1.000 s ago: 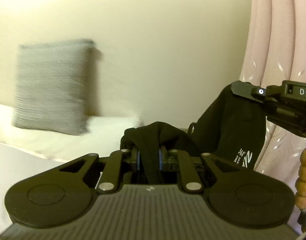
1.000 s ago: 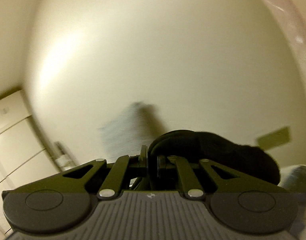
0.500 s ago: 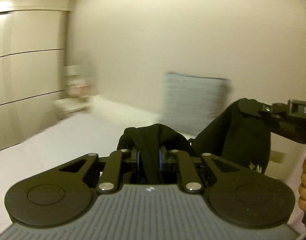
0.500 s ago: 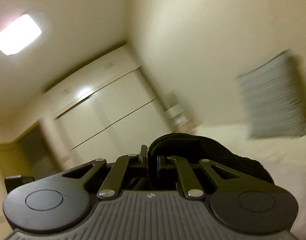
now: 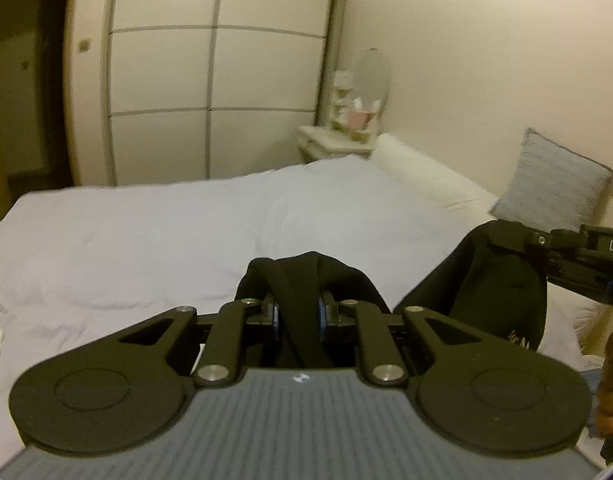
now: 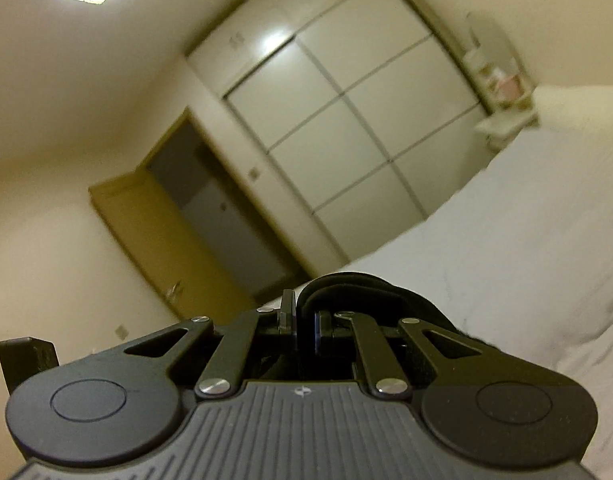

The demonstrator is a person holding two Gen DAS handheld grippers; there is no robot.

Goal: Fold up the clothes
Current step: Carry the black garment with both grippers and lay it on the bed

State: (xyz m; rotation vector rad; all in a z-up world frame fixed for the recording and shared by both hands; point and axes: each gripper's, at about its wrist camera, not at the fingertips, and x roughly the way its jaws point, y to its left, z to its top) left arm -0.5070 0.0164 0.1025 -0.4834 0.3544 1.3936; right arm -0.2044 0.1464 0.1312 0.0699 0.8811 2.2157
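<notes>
Left wrist view shows the left gripper (image 5: 297, 316) clamped on a bunched fold of a black garment (image 5: 306, 276), the cloth pinched between its blue-edged pads and rising in a hump just ahead of them. At the right edge of the same view, the right gripper (image 5: 506, 236) also pinches this garment, and a wider panel of it, with small pale lettering near the bottom, hangs down from that grip. A hand (image 5: 612, 396) holds the handle of that gripper at the frame's edge. Beyond the cloth lies a bed (image 5: 166, 240) with a white cover, a grey pillow (image 5: 554, 186) propped against the wall at its head, and a small white nightstand (image 5: 330, 142) beside a panelled wardrobe (image 5: 210, 80).

Right wrist view, tilted, shows the right gripper pressed together on a thick black fold of the garment, which curls over its right side above the bed. A dark doorway (image 6: 210, 208) stands left of the wardrobe.
</notes>
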